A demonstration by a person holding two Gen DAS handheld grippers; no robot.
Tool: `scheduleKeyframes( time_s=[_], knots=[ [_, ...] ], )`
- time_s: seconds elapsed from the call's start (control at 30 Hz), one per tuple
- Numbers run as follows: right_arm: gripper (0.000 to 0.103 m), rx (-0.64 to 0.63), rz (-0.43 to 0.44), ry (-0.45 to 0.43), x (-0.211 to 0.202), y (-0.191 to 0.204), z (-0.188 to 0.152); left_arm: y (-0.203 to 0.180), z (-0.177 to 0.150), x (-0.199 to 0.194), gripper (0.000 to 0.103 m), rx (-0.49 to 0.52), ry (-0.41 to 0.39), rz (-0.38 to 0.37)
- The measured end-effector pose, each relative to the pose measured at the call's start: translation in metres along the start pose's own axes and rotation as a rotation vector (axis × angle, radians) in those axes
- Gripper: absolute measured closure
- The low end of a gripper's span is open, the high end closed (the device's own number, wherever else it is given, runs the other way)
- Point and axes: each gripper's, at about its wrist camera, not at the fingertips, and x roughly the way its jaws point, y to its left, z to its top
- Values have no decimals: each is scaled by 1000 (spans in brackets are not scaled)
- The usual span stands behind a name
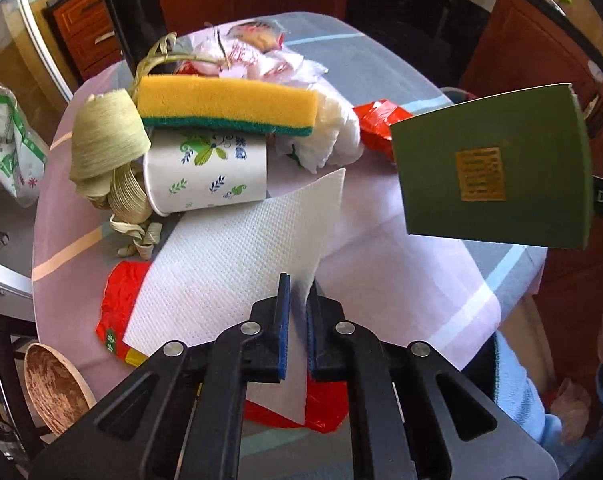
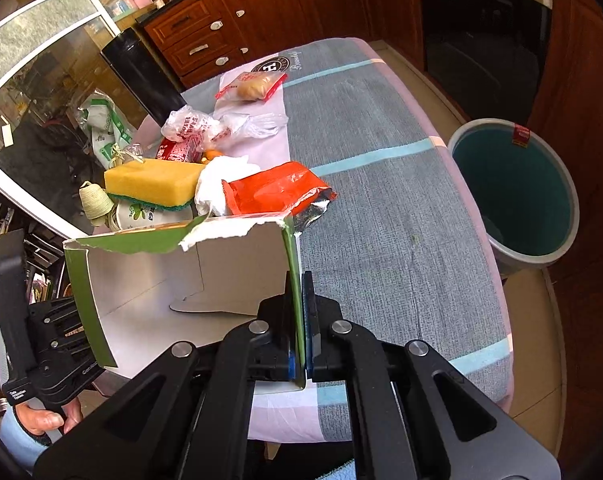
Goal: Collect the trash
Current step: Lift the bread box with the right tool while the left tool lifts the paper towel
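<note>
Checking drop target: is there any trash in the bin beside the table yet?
No. In the right wrist view the bin beside the table shows only its bare teal inside.

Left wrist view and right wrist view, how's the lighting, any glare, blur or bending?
Left wrist view: sharp, sunlit paper towel nearly washed out, room edges curved. Right wrist view: sharp, bright daylight, glass door reflective, trash bin rim warped by fisheye.
</note>
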Motion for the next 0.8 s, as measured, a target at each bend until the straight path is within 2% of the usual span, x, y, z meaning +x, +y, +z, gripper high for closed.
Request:
scheduleKeyframes(
  time_s=[0.17,0.3,0.47,0.63,0.73,0.8],
  knots=[
    [100,58,42,-25,-14,-16,3,-8,3,-29,100,-51,-40,-74],
    [100,76,39,-67,-29,-29,6,-29,19,-61,100,-42,-92,-105],
    [100,112,37,-119,-45,-50,13,-62,38,-79,100,5,-125,-153],
    [100,146,22,-163,-60,-74,21,-87,68,-75,100,30,-127,-187],
    [100,189,-4,-198,-72,-98,28,-106,86,-72,100,83,-144,-177],
    [100,213,-27,-207,-77,-112,30,-114,93,-64,100,104,-123,-162]
  ],
)
